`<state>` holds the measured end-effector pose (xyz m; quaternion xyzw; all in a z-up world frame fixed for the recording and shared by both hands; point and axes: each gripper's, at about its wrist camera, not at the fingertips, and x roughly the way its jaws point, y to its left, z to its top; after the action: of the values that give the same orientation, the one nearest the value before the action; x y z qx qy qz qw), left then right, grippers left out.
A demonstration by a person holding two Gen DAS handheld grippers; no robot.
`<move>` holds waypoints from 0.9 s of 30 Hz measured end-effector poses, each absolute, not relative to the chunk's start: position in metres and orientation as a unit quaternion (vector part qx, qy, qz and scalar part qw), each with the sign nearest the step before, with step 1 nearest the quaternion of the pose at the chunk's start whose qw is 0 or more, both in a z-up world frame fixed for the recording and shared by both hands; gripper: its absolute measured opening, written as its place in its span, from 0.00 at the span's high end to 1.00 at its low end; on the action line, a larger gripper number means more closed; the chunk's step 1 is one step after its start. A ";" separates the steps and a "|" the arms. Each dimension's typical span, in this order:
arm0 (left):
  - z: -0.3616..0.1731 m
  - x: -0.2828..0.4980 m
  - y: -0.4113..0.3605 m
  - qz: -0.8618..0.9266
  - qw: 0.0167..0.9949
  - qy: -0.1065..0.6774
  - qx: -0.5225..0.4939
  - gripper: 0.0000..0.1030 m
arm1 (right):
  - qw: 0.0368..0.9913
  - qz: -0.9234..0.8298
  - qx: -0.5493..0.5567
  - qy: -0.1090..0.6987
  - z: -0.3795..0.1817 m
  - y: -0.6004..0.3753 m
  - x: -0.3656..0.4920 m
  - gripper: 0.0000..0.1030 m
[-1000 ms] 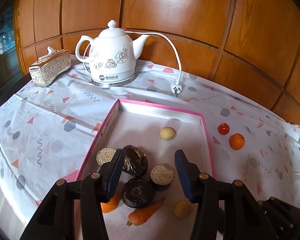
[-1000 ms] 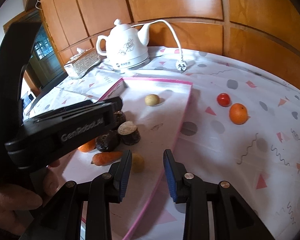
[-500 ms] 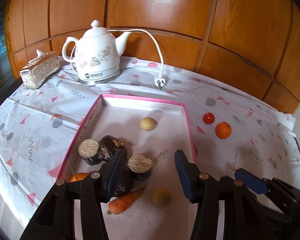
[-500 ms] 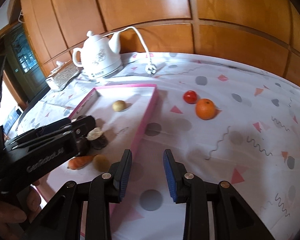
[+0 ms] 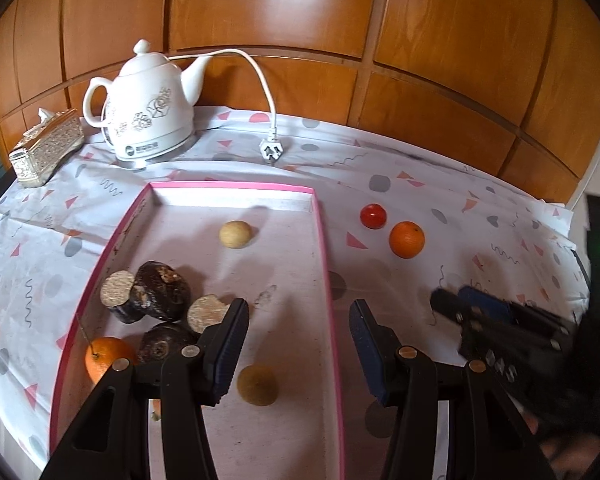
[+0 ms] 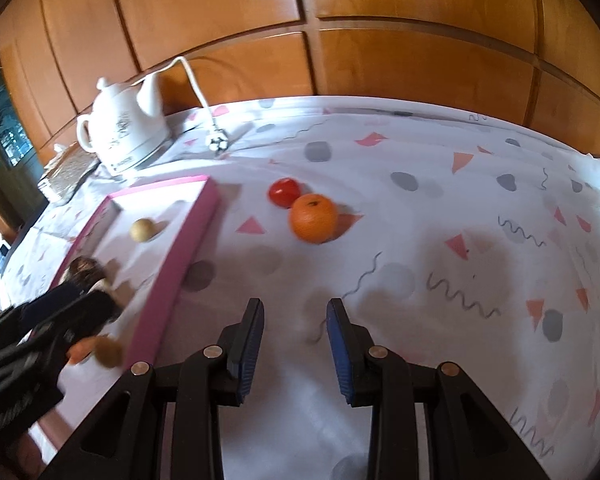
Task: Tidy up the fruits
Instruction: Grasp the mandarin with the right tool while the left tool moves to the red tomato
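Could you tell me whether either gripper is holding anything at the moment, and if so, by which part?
Nothing is held. The left gripper is open above the pink tray, and the right gripper is open over the tablecloth, short of the orange.

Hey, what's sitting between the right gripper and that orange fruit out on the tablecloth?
Nothing: in the right wrist view, only bare patterned tablecloth lies between the open right gripper and the round orange fruit.

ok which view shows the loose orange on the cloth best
The right wrist view: the orange sits large and unobstructed ahead of the open right gripper, beside the red tomato. In the left wrist view it is smaller, off right of the pink tray.
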<state>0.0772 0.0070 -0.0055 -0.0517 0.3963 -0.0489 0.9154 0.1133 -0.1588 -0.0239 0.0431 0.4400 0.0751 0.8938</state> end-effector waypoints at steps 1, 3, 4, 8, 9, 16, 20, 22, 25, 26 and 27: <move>-0.006 0.078 0.006 -0.050 0.915 0.397 -0.053 0.49 | 0.894 0.075 0.042 0.440 -0.024 -0.160 0.117 0.66; -0.006 0.079 0.005 -0.053 0.914 0.398 -0.054 0.49 | 0.895 0.076 0.040 0.437 -0.026 -0.162 0.127 0.60; -0.007 0.080 0.005 -0.054 0.914 0.399 -0.055 0.49 | 0.895 0.073 0.037 0.438 -0.027 -0.162 0.132 0.58; -0.009 0.085 0.004 -0.057 0.912 0.403 -0.058 0.49 | 0.893 0.064 0.034 0.444 -0.035 -0.164 0.154 0.58; -0.009 0.086 0.004 -0.057 0.912 0.403 -0.058 0.49 | 0.893 0.062 0.032 0.445 -0.036 -0.164 0.158 0.58; -0.010 0.095 0.001 -0.057 0.910 0.406 -0.058 0.48 | 0.890 0.060 0.022 0.451 -0.043 -0.159 0.180 0.58; -0.010 0.100 -0.002 -0.056 0.909 0.408 -0.058 0.49 | 0.889 0.058 0.016 0.454 -0.047 -0.157 0.187 0.58; -0.009 0.103 -0.004 -0.056 0.909 0.409 -0.059 0.48 | 0.889 0.060 0.012 0.453 -0.049 -0.156 0.190 0.58; -0.007 0.107 -0.008 -0.057 0.910 0.407 -0.057 0.49 | 0.892 0.067 0.006 0.447 -0.050 -0.155 0.190 0.62; -0.006 0.108 -0.009 -0.058 0.910 0.407 -0.057 0.49 | 0.893 0.067 0.003 0.446 -0.050 -0.154 0.191 0.62; -0.006 0.109 -0.010 -0.058 0.910 0.407 -0.057 0.48 | 0.893 0.065 -0.001 0.445 -0.049 -0.154 0.190 0.62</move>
<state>0.1095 -0.0104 -0.0060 -0.0574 0.4073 -0.0580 0.9096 0.1903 -0.1539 -0.0493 -0.0015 0.4449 0.0652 0.8932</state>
